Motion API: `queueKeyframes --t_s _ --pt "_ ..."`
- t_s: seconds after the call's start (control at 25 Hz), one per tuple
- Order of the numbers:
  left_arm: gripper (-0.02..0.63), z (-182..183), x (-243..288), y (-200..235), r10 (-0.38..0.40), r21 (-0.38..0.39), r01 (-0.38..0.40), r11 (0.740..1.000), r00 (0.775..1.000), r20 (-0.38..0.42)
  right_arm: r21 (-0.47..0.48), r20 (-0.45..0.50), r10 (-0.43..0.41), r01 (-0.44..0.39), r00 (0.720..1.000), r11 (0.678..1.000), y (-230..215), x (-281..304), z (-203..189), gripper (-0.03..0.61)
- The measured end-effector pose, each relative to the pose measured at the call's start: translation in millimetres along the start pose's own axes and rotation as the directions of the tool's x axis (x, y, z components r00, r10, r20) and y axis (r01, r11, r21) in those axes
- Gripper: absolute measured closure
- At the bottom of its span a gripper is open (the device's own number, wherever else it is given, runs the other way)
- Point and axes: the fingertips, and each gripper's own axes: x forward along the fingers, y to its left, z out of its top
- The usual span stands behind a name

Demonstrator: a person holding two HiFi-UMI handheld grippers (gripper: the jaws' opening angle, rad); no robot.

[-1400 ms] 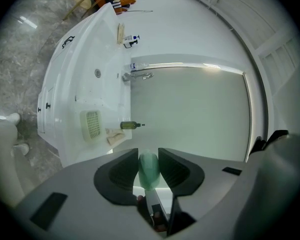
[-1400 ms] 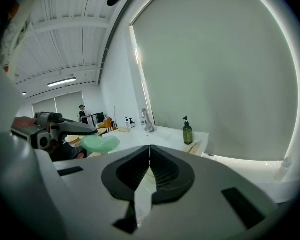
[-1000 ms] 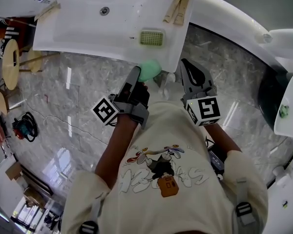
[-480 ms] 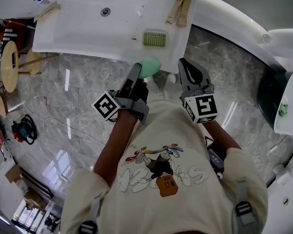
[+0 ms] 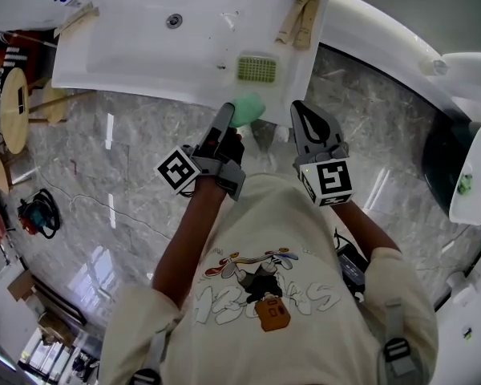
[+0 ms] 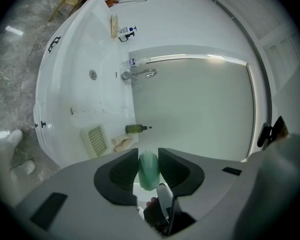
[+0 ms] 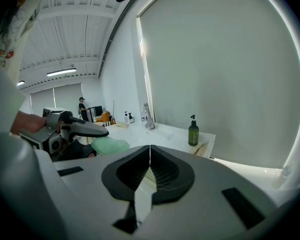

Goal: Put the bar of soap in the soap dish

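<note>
As the left gripper (image 5: 233, 117) pinching the soap (image 5: 247, 107) is inching closer to the soap dish (image 5: 256, 68), drop-off's looking near, with the right gripper (image 5: 305, 112) idling pressed together.

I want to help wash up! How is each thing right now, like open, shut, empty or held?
left gripper: shut on the bar of soap.
right gripper: shut, nothing between its jaws.
bar of soap: held up, not yet in the dish.
soap dish: empty, lying on the sink counter.
green pump bottle: standing upright on the counter.
</note>
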Motion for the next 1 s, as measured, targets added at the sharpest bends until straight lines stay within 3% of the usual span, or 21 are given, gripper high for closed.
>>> queueKeyframes --t_s 1.0 --pt "0.479 26 49 40 0.016 0.083 -0.015 0.996 1.0 -0.011 0.013 -0.069 -0.008 0.009 0.998 1.0 -19 53 -36 0.571"
